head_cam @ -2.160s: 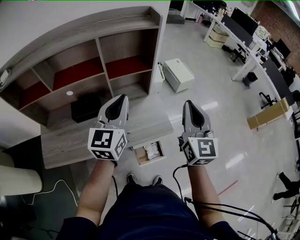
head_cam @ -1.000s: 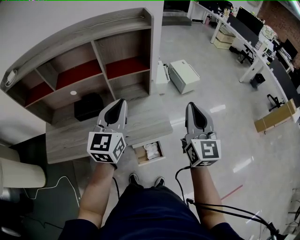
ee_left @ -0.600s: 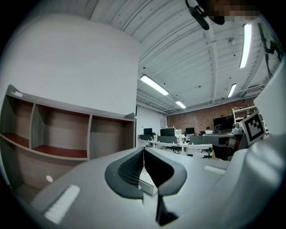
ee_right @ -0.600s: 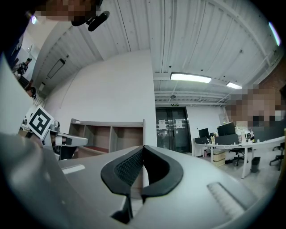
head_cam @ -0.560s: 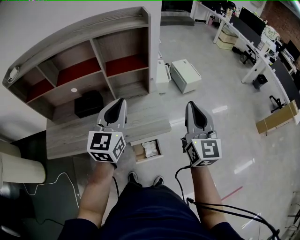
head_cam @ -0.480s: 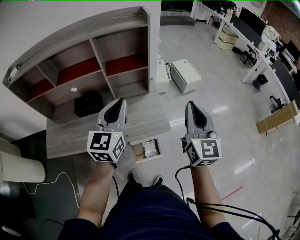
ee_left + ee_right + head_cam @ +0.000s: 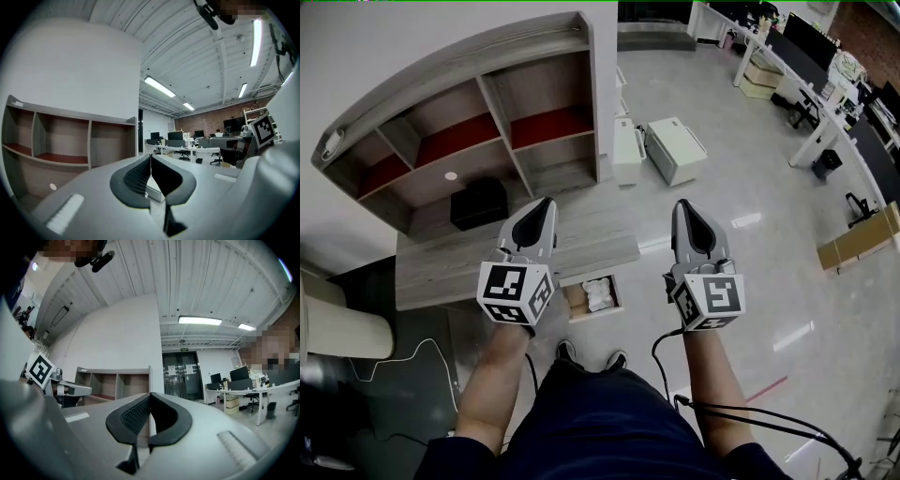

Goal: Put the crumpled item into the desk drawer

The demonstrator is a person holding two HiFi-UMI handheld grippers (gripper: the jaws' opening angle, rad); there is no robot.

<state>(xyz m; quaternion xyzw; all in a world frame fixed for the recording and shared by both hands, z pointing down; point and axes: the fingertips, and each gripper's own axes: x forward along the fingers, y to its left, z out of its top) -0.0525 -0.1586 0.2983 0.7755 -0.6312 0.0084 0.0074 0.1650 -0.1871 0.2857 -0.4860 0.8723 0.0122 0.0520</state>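
An open-plan office: rows of desks [image 7: 234,390] bearing monitors [image 7: 239,372].

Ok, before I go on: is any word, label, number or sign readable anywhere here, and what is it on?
No text can be read in any view.
Sign above the double doors: too small to read.
Sheets stuck on those doors: print too small to read.
Left marker cube and right marker cube: black-and-white square patterns only, no letters or numbers.
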